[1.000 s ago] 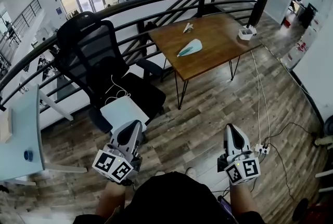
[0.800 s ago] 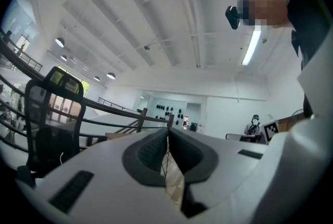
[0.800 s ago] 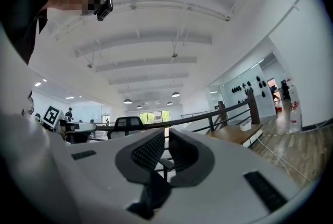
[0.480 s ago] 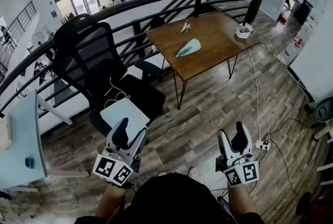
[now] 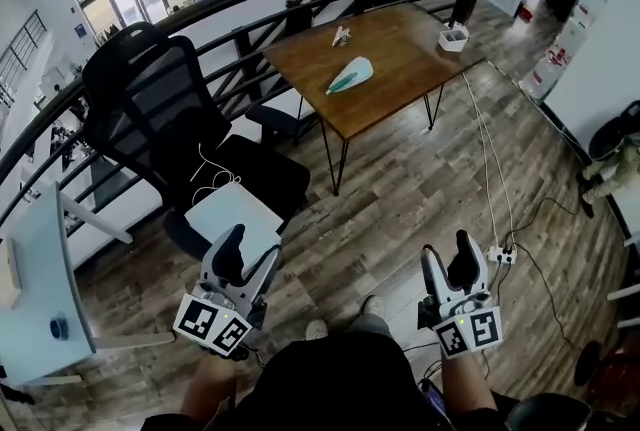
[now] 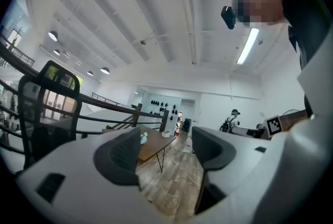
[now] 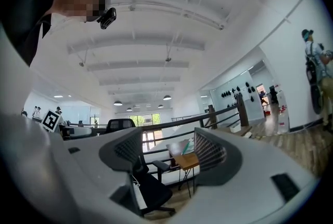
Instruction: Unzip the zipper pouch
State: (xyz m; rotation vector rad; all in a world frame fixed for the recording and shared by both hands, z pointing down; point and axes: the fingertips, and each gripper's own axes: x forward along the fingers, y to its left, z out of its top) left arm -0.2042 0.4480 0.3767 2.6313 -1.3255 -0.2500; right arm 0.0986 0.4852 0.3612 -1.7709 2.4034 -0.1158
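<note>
While the pale-teal fabric zipper pouch (image 5: 349,76) lies upper centre on the brown wooden table (image 5: 400,54), well clear of both | left gripper (image 5: 248,255) jaws opening, empty | right gripper (image 5: 449,259) jaws apart, empty | white tray (image 5: 453,38): contents unclear

One wooden table (image 5: 400,44) at twelve o'clock, bearing one teal pouch (image 5: 349,76), one white box (image 5: 453,39), one small pale object (image 5: 341,36). One black office chair (image 5: 150,109) at ten o'clock.

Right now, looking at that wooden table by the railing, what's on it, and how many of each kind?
Zipper pouch, pale teal: 1
White container at the far corner: 1
Small pale object, too small to identify: 1
Total: 3 things on the wooden table
</note>
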